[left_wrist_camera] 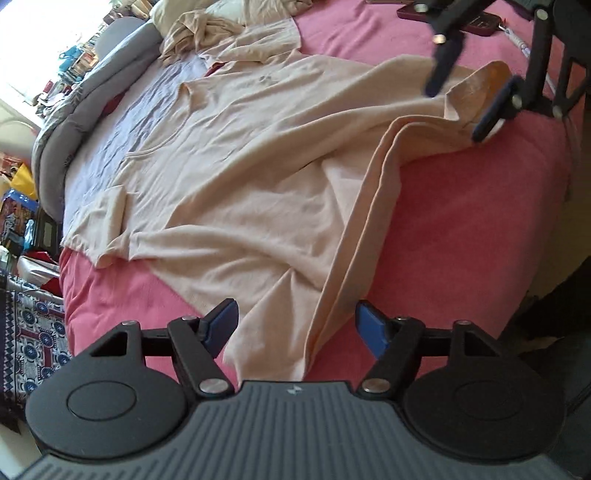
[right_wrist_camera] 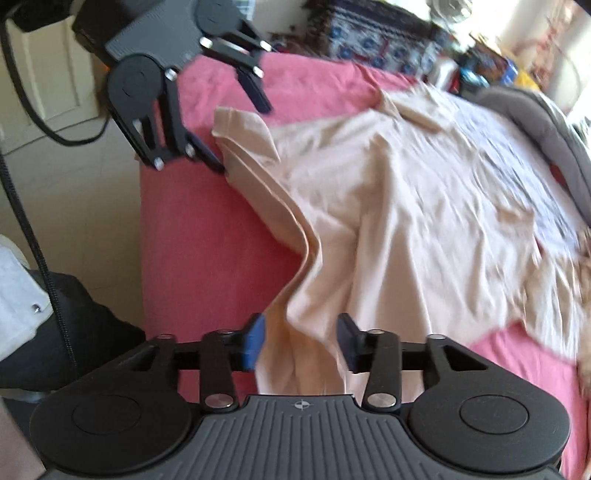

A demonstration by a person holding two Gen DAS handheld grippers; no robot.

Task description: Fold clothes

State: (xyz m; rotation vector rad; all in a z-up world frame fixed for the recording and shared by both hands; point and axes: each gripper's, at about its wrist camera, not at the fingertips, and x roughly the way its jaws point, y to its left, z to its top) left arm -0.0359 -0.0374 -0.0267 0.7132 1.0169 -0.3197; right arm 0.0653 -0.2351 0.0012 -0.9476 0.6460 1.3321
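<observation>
Lying spread across the bed [left_wrist_camera: 461, 221], whose cover is pink, is a beige garment [left_wrist_camera: 240, 184] with a rounded neckline and a short sleeve; the garment serves as the landmark for all that follows. Along its near hem edge, a long doubled fold of cloth runs between the two claws. The left claw [left_wrist_camera: 295, 328] sits at one end of that fold with its blue-padded fingers [left_wrist_camera: 373, 330] spread on either side of the hem corner, the cloth passing between them without being pinched. The right claw [right_wrist_camera: 301, 341] sits at the other end of the fold, likewise spread, with the bunched hem corner lying between its fingers (this view is motion-blurred, so contact with the pads cannot be judged). Beyond the garment's far side lie a pale lilac sheet [left_wrist_camera: 147, 122] and a grey duvet [left_wrist_camera: 85, 96] rolled along the bed edge. Past its upper shoulder rests a crumpled heap of more beige clothing [left_wrist_camera: 199, 29]. Off the bed, beyond the garment's sleeve, a patterned blue and red textile [left_wrist_camera: 33, 332] is visible.
</observation>
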